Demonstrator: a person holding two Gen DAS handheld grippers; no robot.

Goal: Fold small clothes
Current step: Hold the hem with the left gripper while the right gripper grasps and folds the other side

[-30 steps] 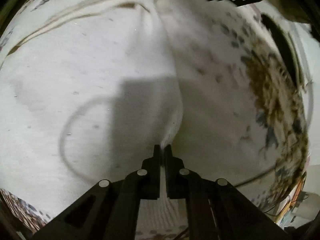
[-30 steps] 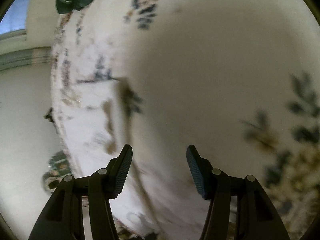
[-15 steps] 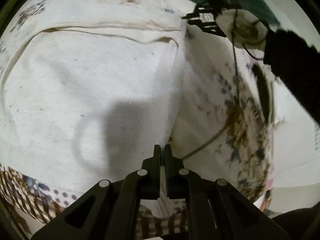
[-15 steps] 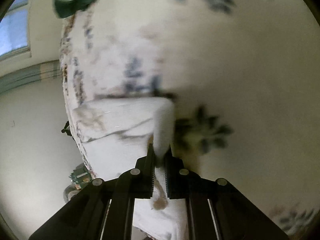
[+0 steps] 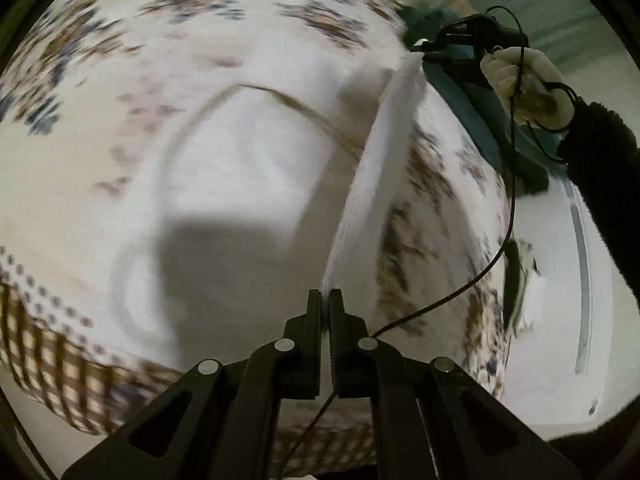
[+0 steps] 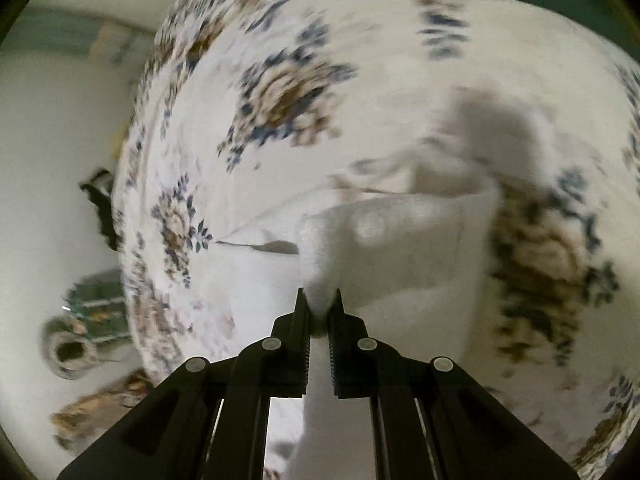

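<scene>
**White garment lifted by one edge above the bed**

White cloth, the small garment (image 5: 248,184), hung over the floral bedspread (image 5: 200,20), one edge stretched taut between both tools. The left gripper (image 5: 325,300) was clamped on that edge; the right gripper (image 6: 319,304) pinched a bunched corner. The step looked like carrying the edge across for a fold; next, lay it level, corners matched.

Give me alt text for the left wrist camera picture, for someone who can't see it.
The left claw, shut, pinches the edge of a white garment and lifts it off a flowered bedspread. At upper right, a gloved hand holds the right claw at the garment's far end. The picture is motion-blurred.
</scene>
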